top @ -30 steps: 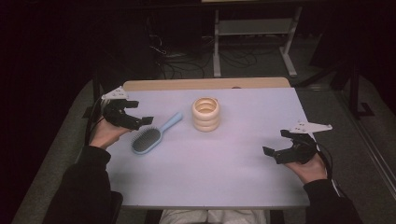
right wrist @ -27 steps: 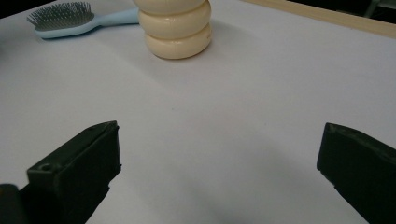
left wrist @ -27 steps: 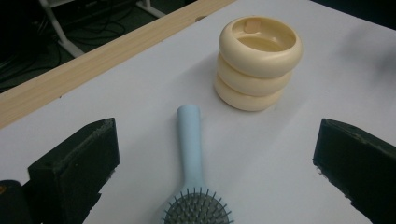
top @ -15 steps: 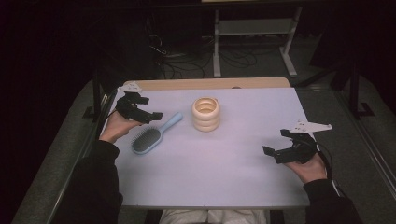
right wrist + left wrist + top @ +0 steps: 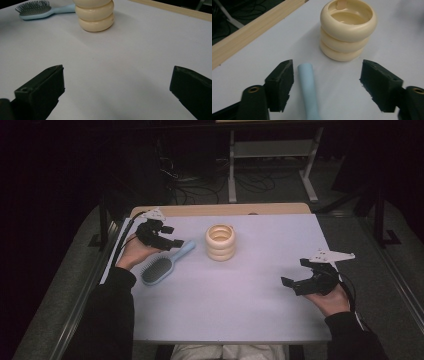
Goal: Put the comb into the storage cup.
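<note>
The table [image 5: 240, 315] offers broad open surface across its centre and near edge, free for passage. Two obstacles stand in the far-left quarter: a stack of cream rings [image 5: 220, 242], upright, and a light blue hairbrush [image 5: 162, 266] lying flat at the stack's 8 o'clock, handle end just beside the stack but apart. The left gripper [image 5: 167, 237] hangs over that handle, jaws closing either side without contact. The right gripper [image 5: 300, 275] sits at 4 o'clock, well apart, with bare surface between its spread jaws.

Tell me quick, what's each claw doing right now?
Left claw: open, jaws have just been closing around the blue hairbrush handle, not yet gripping.
Right claw: open, holding nothing, above the table.
</note>
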Demonstrator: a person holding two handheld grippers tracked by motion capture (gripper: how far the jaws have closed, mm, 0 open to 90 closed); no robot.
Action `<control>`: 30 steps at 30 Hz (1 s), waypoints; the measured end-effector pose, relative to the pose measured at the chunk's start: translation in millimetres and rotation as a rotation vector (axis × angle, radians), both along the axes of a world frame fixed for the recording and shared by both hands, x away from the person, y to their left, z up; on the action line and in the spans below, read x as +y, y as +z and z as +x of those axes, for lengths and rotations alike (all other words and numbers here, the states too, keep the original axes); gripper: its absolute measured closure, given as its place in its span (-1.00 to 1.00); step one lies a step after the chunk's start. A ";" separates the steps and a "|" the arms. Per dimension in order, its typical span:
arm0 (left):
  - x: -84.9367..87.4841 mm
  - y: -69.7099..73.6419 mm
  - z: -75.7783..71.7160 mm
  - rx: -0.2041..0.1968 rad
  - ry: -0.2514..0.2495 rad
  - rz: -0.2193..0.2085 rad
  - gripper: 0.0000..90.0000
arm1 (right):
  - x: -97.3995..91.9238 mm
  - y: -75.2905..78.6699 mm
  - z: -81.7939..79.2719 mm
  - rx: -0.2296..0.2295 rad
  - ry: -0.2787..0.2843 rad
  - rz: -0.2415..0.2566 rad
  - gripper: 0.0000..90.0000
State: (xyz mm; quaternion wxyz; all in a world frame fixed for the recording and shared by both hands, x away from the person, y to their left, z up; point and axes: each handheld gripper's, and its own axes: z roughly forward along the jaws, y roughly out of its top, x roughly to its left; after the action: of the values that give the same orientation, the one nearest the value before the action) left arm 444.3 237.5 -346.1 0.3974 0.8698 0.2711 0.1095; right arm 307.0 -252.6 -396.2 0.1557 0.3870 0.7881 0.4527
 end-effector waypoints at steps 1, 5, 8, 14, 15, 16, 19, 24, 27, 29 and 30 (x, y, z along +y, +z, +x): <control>-0.8 -0.5 0.8 0.011 0.002 -0.005 -0.33 | 0.0 0.0 0.0 0.000 0.000 0.000 -1.00; -5.6 -3.3 3.4 0.011 0.009 0.047 0.04 | 0.8 0.1 0.0 -0.001 0.002 -0.002 -1.00; -8.2 -3.5 2.7 -0.036 0.005 0.070 0.44 | 1.2 0.7 -0.5 -0.005 0.005 -0.006 -1.00; -15.3 -8.5 6.6 -0.053 -0.034 0.117 0.87 | 1.4 0.5 -0.1 -0.007 0.002 -0.011 -1.00; -16.1 -10.5 7.3 -0.067 -0.039 0.124 0.92 | 1.2 0.6 -0.1 -0.008 0.001 -0.009 -1.00; -16.1 -10.5 7.3 -0.067 -0.039 0.124 0.99 | 1.0 0.7 -0.2 -0.008 -0.001 -0.007 -1.00; -17.7 -15.6 11.3 -0.058 -0.053 0.119 1.00 | 0.7 0.9 -0.5 -0.009 -0.002 -0.006 -1.00; -23.0 -28.5 20.2 0.003 -0.068 0.171 1.00 | 1.3 0.5 -0.5 -0.010 -0.001 -0.015 -1.00; -25.4 -37.8 23.4 0.041 -0.085 0.201 1.00 | 2.0 -0.5 0.4 -0.006 0.000 -0.024 -1.00; -27.9 -43.2 23.9 0.050 -0.098 0.235 1.00 | 2.2 -0.8 0.5 -0.005 0.000 -0.025 -1.00; -29.3 -45.6 24.1 0.047 -0.104 0.249 1.00 | 2.5 -1.2 0.6 -0.003 0.002 -0.030 -1.00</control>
State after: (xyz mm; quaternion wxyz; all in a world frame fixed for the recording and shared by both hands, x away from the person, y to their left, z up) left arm 468.3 208.2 -391.7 0.2850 0.9276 0.2194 0.1010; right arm 307.6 -250.1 -397.4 0.1625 0.3831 0.7948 0.4416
